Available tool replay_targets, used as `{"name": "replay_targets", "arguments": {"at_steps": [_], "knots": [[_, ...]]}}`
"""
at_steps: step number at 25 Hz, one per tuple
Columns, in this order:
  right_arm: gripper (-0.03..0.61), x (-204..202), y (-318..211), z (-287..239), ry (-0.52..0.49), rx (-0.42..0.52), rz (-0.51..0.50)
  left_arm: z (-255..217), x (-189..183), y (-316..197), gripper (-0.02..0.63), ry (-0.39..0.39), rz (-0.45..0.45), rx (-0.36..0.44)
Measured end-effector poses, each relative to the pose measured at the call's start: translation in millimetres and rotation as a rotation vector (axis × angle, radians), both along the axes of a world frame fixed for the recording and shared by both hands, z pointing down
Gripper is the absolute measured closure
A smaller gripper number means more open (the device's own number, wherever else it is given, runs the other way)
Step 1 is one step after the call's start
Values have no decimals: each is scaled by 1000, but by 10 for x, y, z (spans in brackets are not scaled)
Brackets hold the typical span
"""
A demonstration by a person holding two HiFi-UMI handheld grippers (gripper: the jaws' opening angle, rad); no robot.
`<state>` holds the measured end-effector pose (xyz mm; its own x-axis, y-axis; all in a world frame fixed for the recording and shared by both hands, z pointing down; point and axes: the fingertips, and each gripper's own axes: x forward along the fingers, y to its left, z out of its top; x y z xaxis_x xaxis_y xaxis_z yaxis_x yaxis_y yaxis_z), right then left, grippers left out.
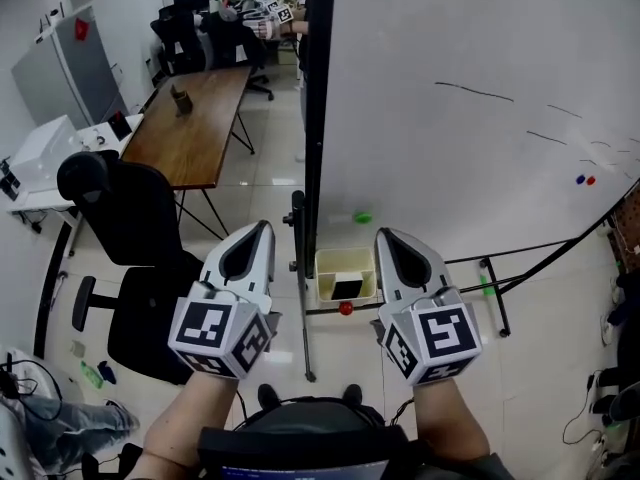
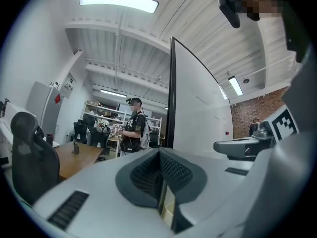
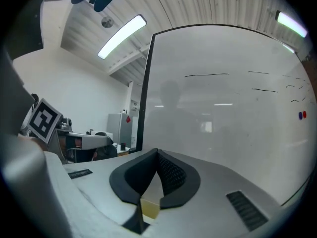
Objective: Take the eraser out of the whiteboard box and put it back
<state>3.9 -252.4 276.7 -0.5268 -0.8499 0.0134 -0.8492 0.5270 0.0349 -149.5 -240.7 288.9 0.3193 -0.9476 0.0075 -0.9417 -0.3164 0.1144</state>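
On the near side of the whiteboard box [image 1: 328,264], the left gripper [image 1: 262,229] and the right gripper [image 1: 386,236] flank it. Both have their jaws pressed together and hold nothing. Inside the box lies the dark eraser [image 1: 347,289]. Directly behind the box rises the whiteboard [image 1: 450,148]. Left of the box stands a black office chair [image 1: 135,218], with a wooden table [image 1: 195,118] farther off.

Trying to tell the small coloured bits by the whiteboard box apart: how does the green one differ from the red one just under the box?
The green piece is on the whiteboard above the cream box; the red piece sits at the box's lower edge in the head view. The green piece looks oval and lies sideways; the red piece looks round. Both are small and bright.
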Motion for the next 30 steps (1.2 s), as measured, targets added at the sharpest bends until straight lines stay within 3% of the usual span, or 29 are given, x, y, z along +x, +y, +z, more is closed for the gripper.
{"name": "replay_targets", "arguments": {"at_steps": [10, 17, 24, 30], "knots": [[557, 329, 14, -105, -51, 5, -100, -54, 438, 150, 583, -10, 1, -11], [557, 466, 99, -14, -67, -15, -244, 86, 598, 485, 583, 1, -104, -53], [557, 195, 480, -23, -74, -17, -295, 147, 343, 1021, 583, -6, -164, -70], [557, -132, 1166, -78, -62, -14, -215, 179, -51, 1649, 583, 27, -97, -54]]}}
